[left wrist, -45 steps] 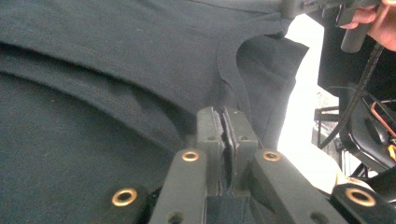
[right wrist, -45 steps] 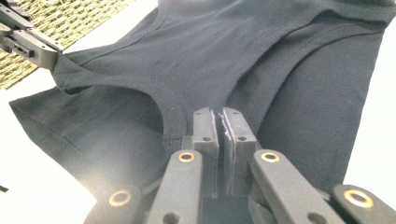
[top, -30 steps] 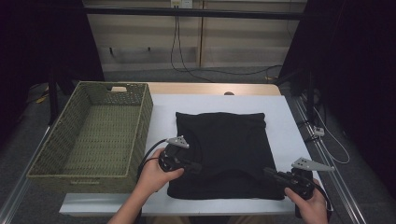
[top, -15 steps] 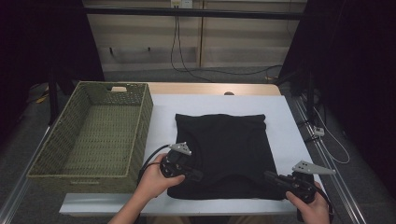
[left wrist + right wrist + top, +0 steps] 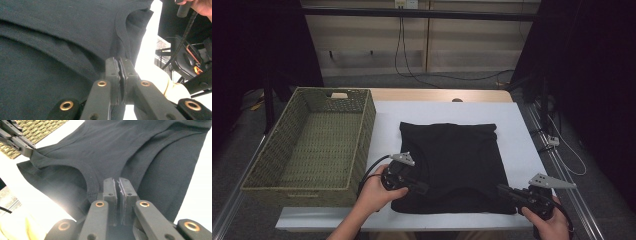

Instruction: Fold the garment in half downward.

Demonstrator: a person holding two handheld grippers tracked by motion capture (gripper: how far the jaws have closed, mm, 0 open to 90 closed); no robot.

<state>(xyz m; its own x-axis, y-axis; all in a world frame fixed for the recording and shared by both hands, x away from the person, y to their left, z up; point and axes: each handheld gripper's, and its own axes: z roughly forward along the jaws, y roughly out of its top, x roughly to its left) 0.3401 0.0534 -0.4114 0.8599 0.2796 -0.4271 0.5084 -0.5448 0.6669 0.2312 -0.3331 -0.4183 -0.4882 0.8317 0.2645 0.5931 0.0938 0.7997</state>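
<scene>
Tabletop (image 5: pixel 522 145) with a white surface carries everything in the scene. On its left side stands a green woven basket (image 5: pixel 362 125), open and with nothing visible inside; it probably waits to receive the garment once the folding is finished. Beside the basket, in the middle of the tabletop, lies a black T-shirt (image 5: pixel 457 155), partly folded into a rough square, with a folded band along the far edge and the neckline at the near edge, toward the person.

The left tongs (image 5: pixel 422 189) sit at the near left part of the shirt, and in the left gripper view its jaws are pressed together on a thin fold of fabric just beside the collar seam. The right tongs (image 5: pixel 506 190) are at the near right corner, and in the right gripper view these jaws are likewise closed tight, with cloth pinched between the pads next to the neckline rib.

Both holds are on the same near edge, well apart from each other. This seems deliberate: with two separated pinches the edge stays stretched and straight, so it can be lifted and laid over the far part without wrinkles.
</scene>
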